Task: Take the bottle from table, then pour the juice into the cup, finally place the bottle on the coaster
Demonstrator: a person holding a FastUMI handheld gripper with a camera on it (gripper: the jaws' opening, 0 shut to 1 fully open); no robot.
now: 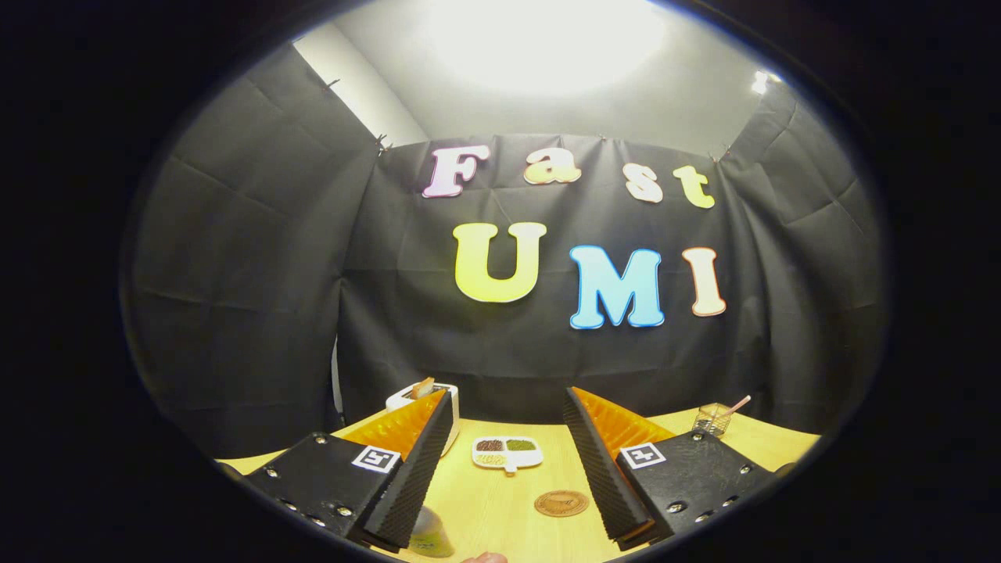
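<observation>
The tongs (508,469) stood released, their two fingers spread wide apart above the light wooden counter (500,508), with nothing held between them. The round brown coaster (561,503) lay flat on the counter in the gap, nearer the right finger. Beyond it, further ahead between the fingers, sat a white divided dish (507,453) holding dark and green contents. A pale green rounded object (430,536), possibly the bottle or the cup, showed partly beside the left finger; which could not be told. A white toaster (418,395) stood behind the left finger, and a small wire basket (713,419) stood beyond the right finger.
</observation>
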